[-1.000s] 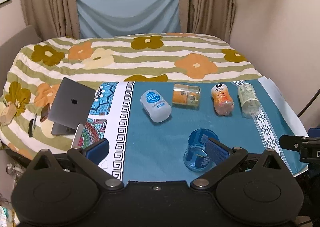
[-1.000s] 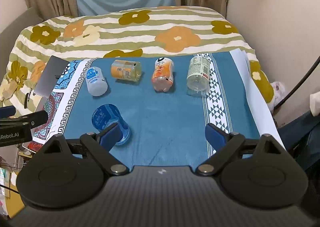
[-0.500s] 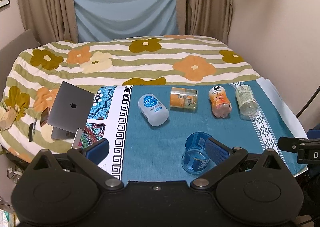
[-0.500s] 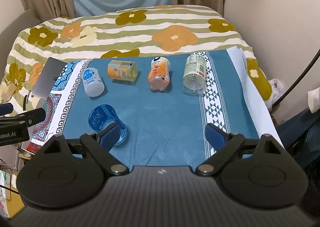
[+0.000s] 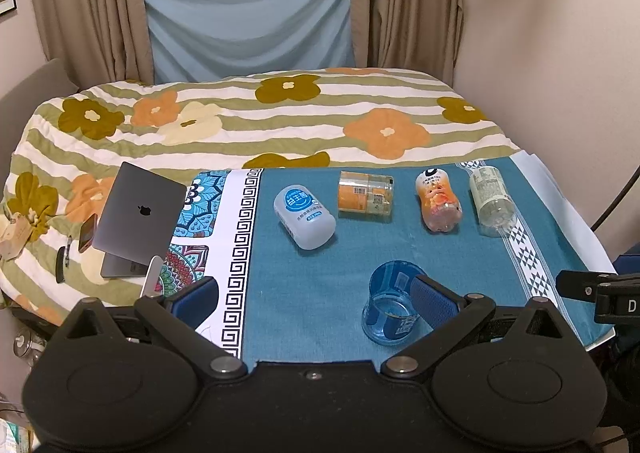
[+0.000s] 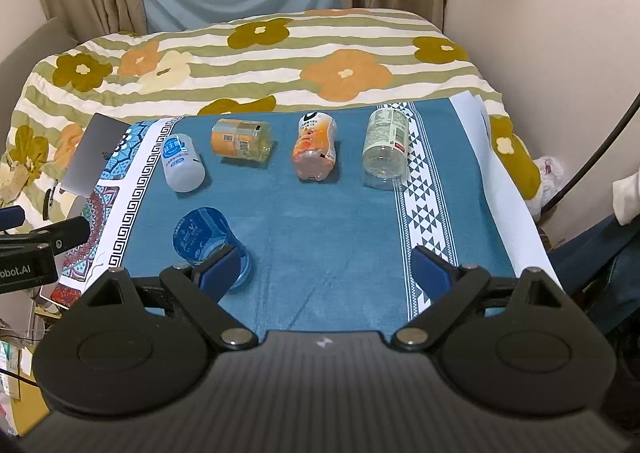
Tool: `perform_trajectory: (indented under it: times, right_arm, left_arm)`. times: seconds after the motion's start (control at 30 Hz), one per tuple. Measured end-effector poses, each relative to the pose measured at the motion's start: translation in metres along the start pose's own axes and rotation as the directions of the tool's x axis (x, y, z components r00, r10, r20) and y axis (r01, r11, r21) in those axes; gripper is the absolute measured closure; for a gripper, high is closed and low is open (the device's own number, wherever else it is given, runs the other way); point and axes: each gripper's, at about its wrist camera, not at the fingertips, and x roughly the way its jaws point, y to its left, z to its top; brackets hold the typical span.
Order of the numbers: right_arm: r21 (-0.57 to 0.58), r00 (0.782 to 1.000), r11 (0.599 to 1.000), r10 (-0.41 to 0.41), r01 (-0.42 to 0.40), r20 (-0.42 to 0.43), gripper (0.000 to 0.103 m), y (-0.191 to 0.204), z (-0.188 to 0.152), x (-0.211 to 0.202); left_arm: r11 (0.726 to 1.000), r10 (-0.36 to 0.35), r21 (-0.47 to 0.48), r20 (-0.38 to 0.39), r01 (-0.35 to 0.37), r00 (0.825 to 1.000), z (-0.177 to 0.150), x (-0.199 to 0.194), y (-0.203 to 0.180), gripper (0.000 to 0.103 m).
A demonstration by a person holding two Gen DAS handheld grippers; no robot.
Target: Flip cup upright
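Note:
A clear blue plastic cup (image 5: pixel 390 305) stands upside down on the teal cloth (image 5: pixel 352 257), its base up and its rim on the cloth. It also shows in the right wrist view (image 6: pixel 202 237). My left gripper (image 5: pixel 314 299) is open and empty above the near edge of the table; its right pad hides part of the cup. My right gripper (image 6: pixel 326 273) is open and empty; its left pad overlaps the cup's lower right side in the view.
Beyond the cup lie a white bottle (image 5: pixel 304 217), an orange-labelled jar (image 5: pixel 365 197), an orange bottle (image 5: pixel 438 199) and a clear bottle (image 5: pixel 490 195). A laptop (image 5: pixel 138 213) and a phone (image 5: pixel 87 232) rest on the flowered bed at left. A wall stands at right.
Both grippers have drawn back and risen a little, so the table looks slightly farther. The cup and the bottles have not moved.

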Motion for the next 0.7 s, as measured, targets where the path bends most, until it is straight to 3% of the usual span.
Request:
perform_trajectory:
  times: [0.7]
  right_arm:
    - [-0.003,1.0,1.0,-0.004,0.004,0.004,0.0,-0.0004,0.0003,-0.0009]
  left_arm:
    - [1.0,0.004,0.005,0.005,-0.004,1.0,-0.001,0.0003,0.0005,0.0]
